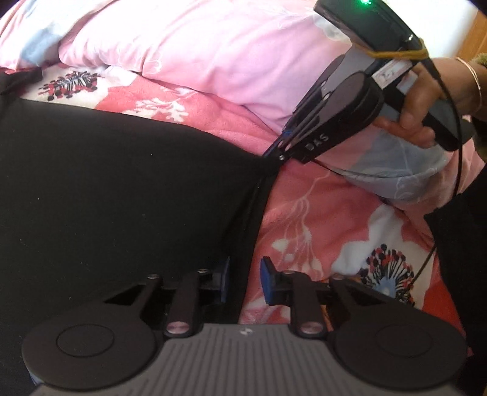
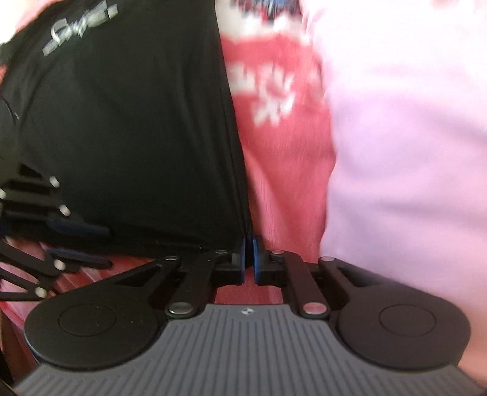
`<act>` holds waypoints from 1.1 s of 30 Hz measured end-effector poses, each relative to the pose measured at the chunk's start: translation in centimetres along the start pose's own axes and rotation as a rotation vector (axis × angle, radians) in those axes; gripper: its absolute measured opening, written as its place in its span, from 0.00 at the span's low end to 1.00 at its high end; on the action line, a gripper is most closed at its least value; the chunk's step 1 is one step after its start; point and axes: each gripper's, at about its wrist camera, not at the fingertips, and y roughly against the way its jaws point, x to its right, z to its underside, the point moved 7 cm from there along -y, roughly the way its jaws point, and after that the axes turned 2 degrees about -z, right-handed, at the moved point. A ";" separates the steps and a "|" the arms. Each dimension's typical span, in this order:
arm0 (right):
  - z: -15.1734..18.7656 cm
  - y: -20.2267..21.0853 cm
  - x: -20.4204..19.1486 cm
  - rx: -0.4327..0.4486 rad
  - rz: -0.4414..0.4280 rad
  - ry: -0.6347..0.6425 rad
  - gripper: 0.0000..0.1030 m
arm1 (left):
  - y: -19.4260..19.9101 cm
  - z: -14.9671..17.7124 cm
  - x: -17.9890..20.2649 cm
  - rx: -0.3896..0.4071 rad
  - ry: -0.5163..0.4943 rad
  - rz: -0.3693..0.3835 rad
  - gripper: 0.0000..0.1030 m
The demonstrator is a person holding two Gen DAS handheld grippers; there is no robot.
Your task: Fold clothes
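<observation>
A black garment (image 1: 121, 189) is lying spread across a red and pink floral blanket (image 1: 319, 213) on the bed, with a pale pink pillow (image 1: 213, 54) sitting beyond it.

In the left wrist view, the left tool (image 1: 243, 281) is resting low at the garment's hem edge, its two blue-padded fingers standing apart. The hem is running up between them: the left finger is sitting over the black cloth, the right finger (image 1: 269, 281) over the blanket just beside the edge. Whether the cloth is touching either pad is hard to tell.

Farther along the same edge, the right tool (image 1: 275, 150) is pinching the garment's corner, its fingers drawn together on the fabric, which is puckering at that point. A hand (image 1: 426, 100) wearing a thin bangle is gripping its handle.

The right wrist view, somewhat blurred, is showing the same grip from close up: the right tool's blue pads (image 2: 257, 259) are pressing together on the garment's hem. The black cloth is stretching away up and to the left, bearing a silver script logo (image 2: 79, 26), and the left tool is showing at the left margin.
</observation>
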 end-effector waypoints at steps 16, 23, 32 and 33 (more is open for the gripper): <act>-13.8 -0.8 -4.2 0.314 -0.076 0.215 0.10 | 5.7 -4.5 -12.4 0.194 0.351 -0.201 0.43; -17.2 -1.2 -3.0 0.287 -0.085 0.182 0.10 | 8.6 -4.1 -20.1 0.280 0.638 -0.357 0.43; -28.7 1.3 -4.5 0.588 -0.205 0.034 0.21 | 13.3 -1.6 -26.0 0.408 0.972 -0.601 0.44; -29.9 0.9 -4.7 0.598 -0.224 0.019 0.22 | 13.3 -1.3 -26.4 0.390 0.991 -0.620 0.44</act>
